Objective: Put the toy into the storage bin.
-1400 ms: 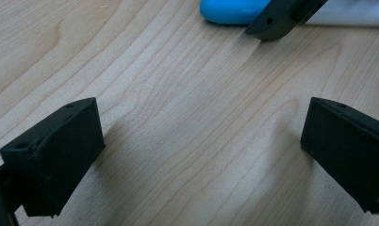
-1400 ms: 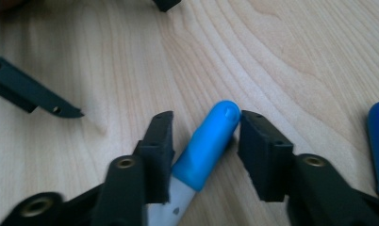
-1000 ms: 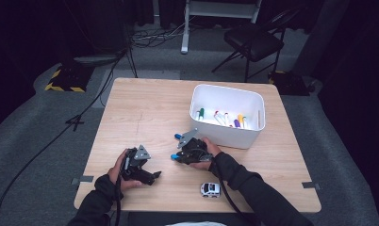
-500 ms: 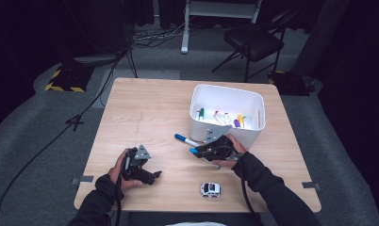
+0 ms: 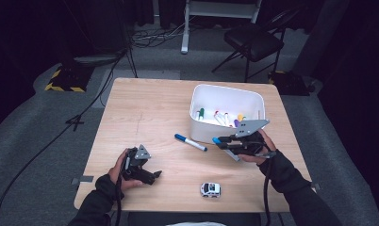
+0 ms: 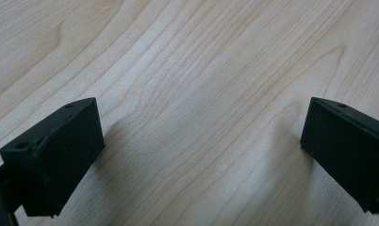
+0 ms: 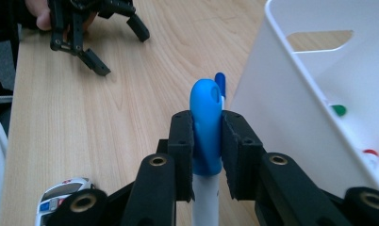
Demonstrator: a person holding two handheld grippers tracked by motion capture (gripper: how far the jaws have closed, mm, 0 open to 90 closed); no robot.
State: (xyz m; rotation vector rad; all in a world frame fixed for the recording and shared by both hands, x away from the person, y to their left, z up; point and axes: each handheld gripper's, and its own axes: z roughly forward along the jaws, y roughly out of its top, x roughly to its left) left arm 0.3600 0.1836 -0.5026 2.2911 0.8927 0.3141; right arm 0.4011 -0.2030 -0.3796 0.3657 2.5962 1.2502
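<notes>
The worktop (image 5: 145, 117) carries a white bin (image 5: 225, 101) that already holds several markers, so I judge the sorting partly done. The right tongs (image 5: 220, 141) are clamped on a blue-capped marker (image 7: 206, 122), held just in front of the bin's near wall and not yet over its rim; it has yet to be lifted in and let go. A second blue marker (image 5: 191, 142) lies on the worktop just left of the bin. The left tongs (image 5: 152, 176), well left of the bin, stand apart and empty. A toy car (image 5: 210, 189) sits in front of the bin.
</notes>
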